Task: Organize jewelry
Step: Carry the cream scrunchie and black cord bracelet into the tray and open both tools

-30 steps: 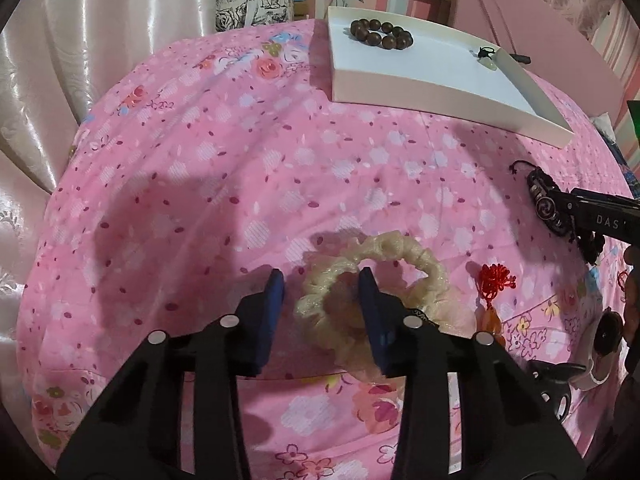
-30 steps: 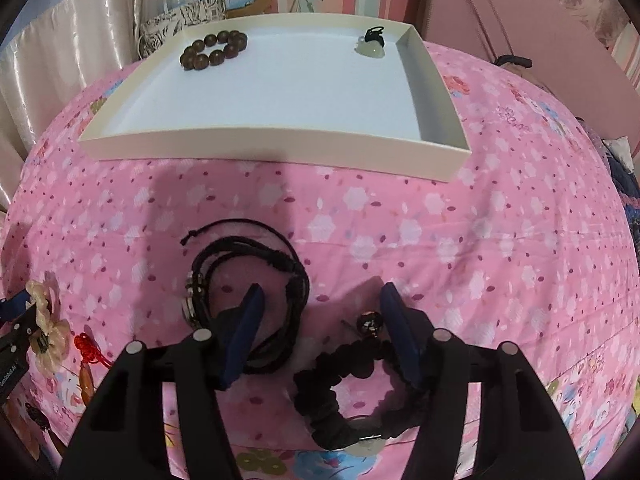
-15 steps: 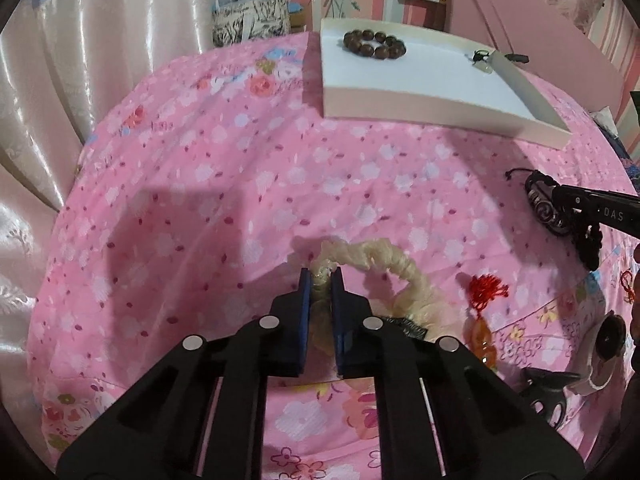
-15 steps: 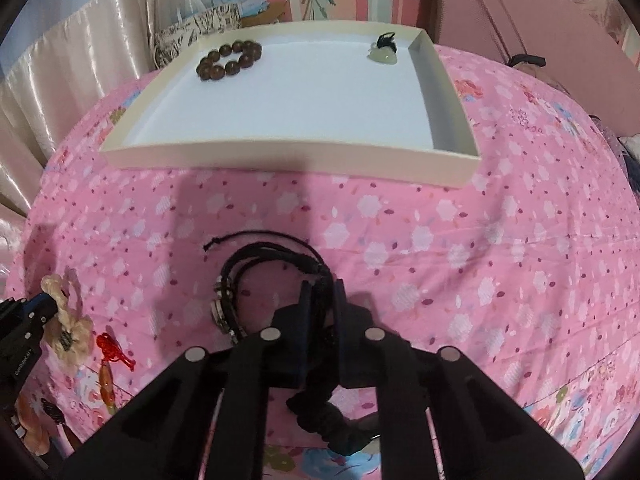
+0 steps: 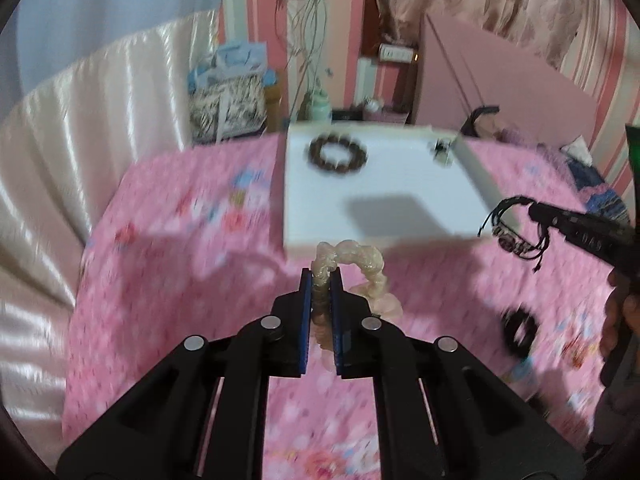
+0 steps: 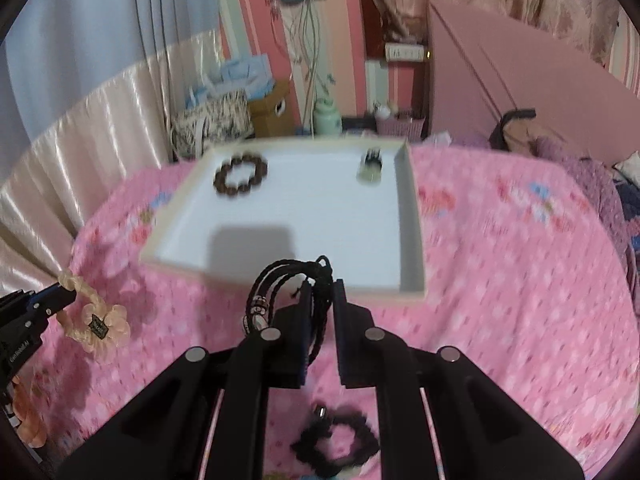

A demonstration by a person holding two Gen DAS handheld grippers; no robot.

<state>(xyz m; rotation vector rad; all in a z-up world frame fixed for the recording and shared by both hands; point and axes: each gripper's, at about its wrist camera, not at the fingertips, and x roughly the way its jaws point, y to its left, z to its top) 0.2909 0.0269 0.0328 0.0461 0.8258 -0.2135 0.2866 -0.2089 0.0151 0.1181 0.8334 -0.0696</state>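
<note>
Both pieces had just come up off the bed [image 6: 520, 240]: a second earlier the grippers were spread over them on the pink cover, half a second earlier they had pinched, and now each carried its catch in the air toward the tray [image 6: 408, 216]. The left gripper [image 5: 321, 280] was pressed together on the cream scrunchie [image 5: 360, 260], which looped up and to the right of its fingers, hanging just short of the tray's near edge. The right gripper [image 6: 322, 292] was pinching the black cord bracelet [image 6: 288, 280], its strands and small metal beads dangling to the left, level with the tray's near wall. In the tray the brown bead bracelet [image 6: 240, 172] lay at the far left and a pale pendant [image 6: 370, 164] at the far right, leaving the near half bare. A black scrunchie [image 6: 336, 436] remained on the bed below the right gripper, and some orange-red trinket showed at the far left edge. Both views were blurred by motion. I judged the lift done and the carry under way; the next move would be setting both pieces down well apart inside the tray.
</note>
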